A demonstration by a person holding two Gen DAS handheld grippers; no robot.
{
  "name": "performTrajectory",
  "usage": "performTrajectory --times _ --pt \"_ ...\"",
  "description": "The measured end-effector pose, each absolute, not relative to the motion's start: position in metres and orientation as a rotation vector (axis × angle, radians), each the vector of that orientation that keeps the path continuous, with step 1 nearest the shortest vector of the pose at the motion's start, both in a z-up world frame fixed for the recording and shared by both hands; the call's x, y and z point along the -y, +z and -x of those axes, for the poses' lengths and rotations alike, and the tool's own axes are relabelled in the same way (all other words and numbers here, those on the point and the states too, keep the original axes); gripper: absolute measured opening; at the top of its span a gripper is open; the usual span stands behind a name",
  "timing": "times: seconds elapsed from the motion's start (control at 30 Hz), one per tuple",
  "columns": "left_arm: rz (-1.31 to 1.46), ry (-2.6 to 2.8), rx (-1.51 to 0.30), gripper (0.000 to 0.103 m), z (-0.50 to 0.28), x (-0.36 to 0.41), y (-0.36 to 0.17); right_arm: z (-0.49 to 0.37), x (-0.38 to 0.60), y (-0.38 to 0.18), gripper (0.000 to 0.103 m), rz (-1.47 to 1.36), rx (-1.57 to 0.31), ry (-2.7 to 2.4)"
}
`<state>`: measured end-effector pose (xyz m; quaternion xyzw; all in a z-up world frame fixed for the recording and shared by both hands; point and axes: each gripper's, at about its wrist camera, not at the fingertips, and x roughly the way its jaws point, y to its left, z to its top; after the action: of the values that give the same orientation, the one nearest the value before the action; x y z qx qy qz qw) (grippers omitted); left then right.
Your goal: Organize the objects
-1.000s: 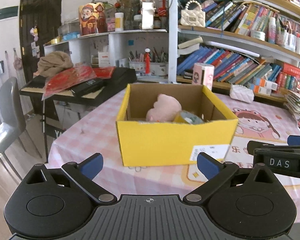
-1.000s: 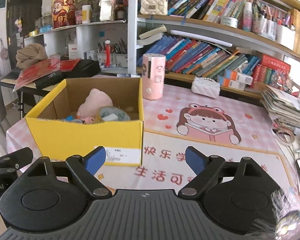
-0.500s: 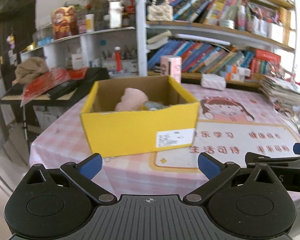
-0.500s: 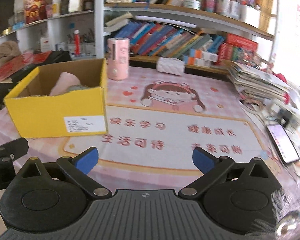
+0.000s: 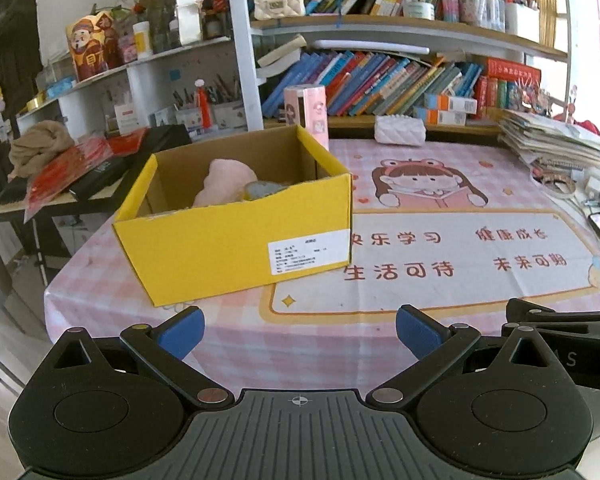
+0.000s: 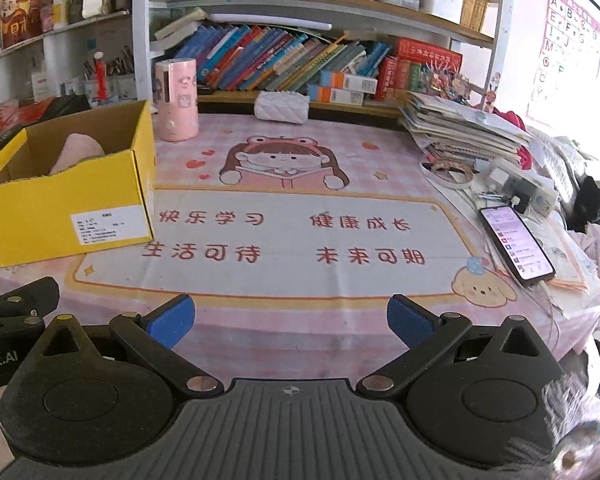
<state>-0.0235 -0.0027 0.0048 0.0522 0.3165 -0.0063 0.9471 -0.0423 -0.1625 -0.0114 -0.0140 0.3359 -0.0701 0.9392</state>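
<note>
Black ribbed hand-held gripper [image 5: 299, 330], blue fingertip pads [image 5: 180, 330], silver screws.

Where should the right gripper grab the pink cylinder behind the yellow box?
Grip the pink cylinder mid-body across its round sides, coming from the front-right. It stands upright, and the yellow box blocks its left. The right gripper is open and empty; whether it spans the cylinder is unclear.

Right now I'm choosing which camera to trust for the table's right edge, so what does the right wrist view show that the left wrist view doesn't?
Only the right wrist view shows the alphabet wall poster and the whole lit smartphone.

Only the left wrist view shows the beige crumpled cloth and red packets on the side desk.

Both show the yellow cardboard box holding a pink plush toy, the pink cylindrical holder, and the white quilted pouch.
</note>
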Motion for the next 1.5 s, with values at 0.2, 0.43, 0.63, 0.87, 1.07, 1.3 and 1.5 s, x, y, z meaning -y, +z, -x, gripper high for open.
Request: performTrajectory --times 0.2,0.43,0.63,0.87,1.07,1.3,1.5 --pt "-0.102 0.012 -0.692 0.103 0.017 0.015 -0.001 0.04 0.17 -0.017 0.103 0.03 -0.725 -0.189" --pt "-0.136 0.045 -0.707 0.103 0.018 0.027 -0.005 0.04 0.176 -0.025 0.103 0.035 -0.766 -0.241" --pt "-0.132 0.071 -0.713 0.103 0.017 0.028 -0.004 0.039 0.176 -0.026 0.103 0.051 -0.774 -0.239" --pt "-0.139 0.083 -0.71 0.103 0.017 0.029 -0.003 0.038 0.174 -0.025 0.103 0.058 -0.775 -0.238" --pt "-0.135 0.087 -0.722 0.103 0.017 0.028 -0.005 0.038 0.173 -0.027 0.103 0.06 -0.784 -0.236" --pt "-0.13 0.084 -0.73 0.103 0.019 0.027 -0.007 0.041 0.172 -0.029 0.103 0.06 -0.792 -0.24" --pt "-0.132 0.084 -0.728 0.103 0.02 0.028 -0.007 0.043 0.173 -0.029 0.103 0.057 -0.794 -0.244"
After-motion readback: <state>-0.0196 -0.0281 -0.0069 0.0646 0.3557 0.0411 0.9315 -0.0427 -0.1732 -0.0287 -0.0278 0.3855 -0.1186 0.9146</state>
